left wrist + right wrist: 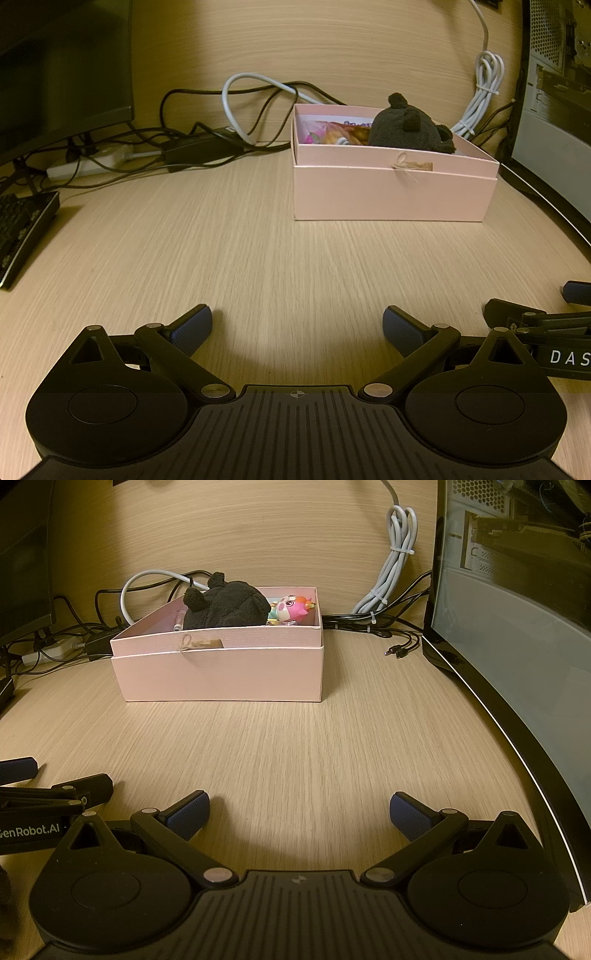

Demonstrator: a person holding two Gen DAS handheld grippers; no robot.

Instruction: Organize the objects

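Observation:
A pink cardboard box (391,192) (221,675) stands on the wooden desk, well ahead of both grippers. Inside it lies a black plush toy (406,127) (225,605), a pink and white cartoon figure (293,609) and a colourful packet (332,133). My left gripper (297,328) rests low over the bare desk, open, with nothing between its blue pads. My right gripper (299,814) is likewise open and empty, beside the left one. Each gripper shows at the edge of the other's view.
A tangle of black and white cables (236,122) and a power strip (85,168) lie behind the box. A keyboard (22,232) sits at the far left, a monitor (62,70) above it. A computer case with a glass panel (517,664) borders the desk's right side.

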